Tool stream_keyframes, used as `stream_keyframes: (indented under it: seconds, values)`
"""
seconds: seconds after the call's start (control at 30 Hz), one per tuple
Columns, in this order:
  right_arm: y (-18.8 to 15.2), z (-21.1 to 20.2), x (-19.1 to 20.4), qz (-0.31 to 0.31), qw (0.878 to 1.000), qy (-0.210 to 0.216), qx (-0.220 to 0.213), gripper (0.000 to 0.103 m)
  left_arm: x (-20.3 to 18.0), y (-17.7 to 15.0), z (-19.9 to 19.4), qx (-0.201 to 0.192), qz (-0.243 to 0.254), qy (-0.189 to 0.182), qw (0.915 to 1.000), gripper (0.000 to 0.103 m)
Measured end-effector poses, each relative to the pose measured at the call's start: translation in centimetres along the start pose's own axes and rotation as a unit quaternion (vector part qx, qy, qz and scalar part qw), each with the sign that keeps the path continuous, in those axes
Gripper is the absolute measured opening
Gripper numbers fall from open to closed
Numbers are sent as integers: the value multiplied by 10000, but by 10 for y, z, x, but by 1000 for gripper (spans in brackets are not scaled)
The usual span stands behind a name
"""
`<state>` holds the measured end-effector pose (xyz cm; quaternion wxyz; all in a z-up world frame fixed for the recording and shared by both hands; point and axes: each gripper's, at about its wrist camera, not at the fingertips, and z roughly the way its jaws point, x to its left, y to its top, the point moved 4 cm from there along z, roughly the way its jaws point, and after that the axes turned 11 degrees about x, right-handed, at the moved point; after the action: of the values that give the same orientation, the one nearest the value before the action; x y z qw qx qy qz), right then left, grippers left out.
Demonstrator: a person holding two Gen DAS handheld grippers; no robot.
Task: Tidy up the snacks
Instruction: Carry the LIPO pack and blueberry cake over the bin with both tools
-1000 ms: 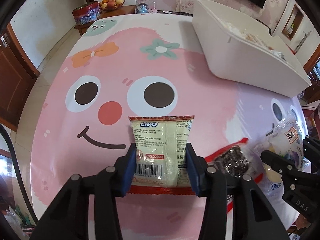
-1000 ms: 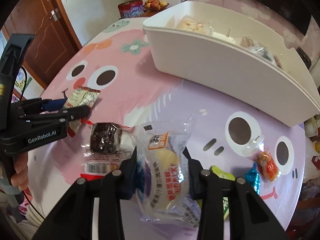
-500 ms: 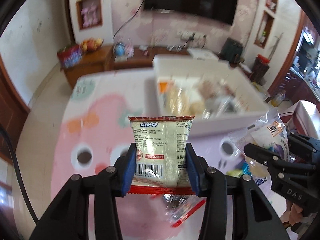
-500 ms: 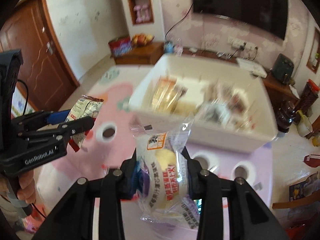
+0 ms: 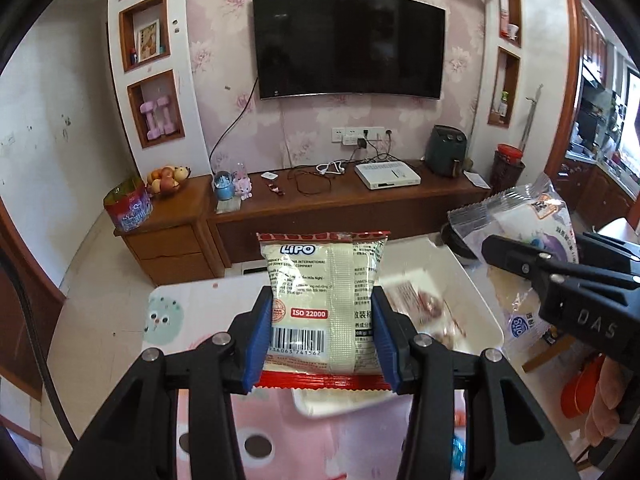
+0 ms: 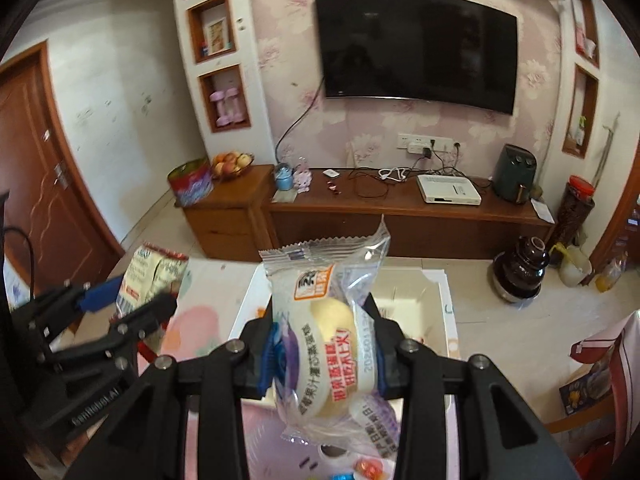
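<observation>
Snacks in hand: a LIPO packet is clamped upright between the blue pads of the left gripper; a clear-wrapped cake is pinched in the same way by the right gripper.
Landmark: the white bin on the cartoon tablecloth.
Position of the packet: held in the air at the bin's near-left edge, clear of the cloth.
Position of the cake: held above the bin's near rim, just beside the other packet.
Already in the bin: at least one dark, blurred wrapper; I cannot tell how many more.
Not yet sorted: small bright candies lie on the cloth on the near side of the bin.
Progress, as I judge it: mid-task. Two snacks are lifted but unreleased, some are binned, and a few remain outside.
Next, likely: carry both over the bin's opening and let go.
</observation>
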<state>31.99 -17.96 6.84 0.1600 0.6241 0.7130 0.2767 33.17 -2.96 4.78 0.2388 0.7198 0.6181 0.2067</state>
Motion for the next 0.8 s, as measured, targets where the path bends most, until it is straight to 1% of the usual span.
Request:
stream_keyframes:
  seconds: [0.1,0.2,0.37,0.43,0.53,0.57,0.6,0.67,0.8]
  values:
    - [20,15,-10,237,9997,35,85,37,-2,19,21,97,-65,-27,9999,45]
    - [34,41,-21,465,9986,55,245,37,-3,32,50,232,-79,43,9997,45]
    - [42,78,-28,618,9971,-1,455,37,-2,41,102,611,-233,118,9978,45]
    - [43,92,-27,662,9964,33,525,38,-2,40,124,760,-253,217,9966,45]
    - [42,114,-26,684,9946,-16,780,40,-2,39,143,885,-336,268,9952,47]
    - [40,120,-27,726,9936,-40,860,41,0,37,150,944,-401,254,9944,57]
    - [40,123,-27,758,9931,-32,893,41,1,35,153,961,-449,262,9940,71]
    - [37,125,-27,791,9928,-30,901,42,5,30,154,915,-604,244,9937,83]
    - [34,122,-27,734,9935,-61,867,47,9,21,153,959,-699,146,9928,85]
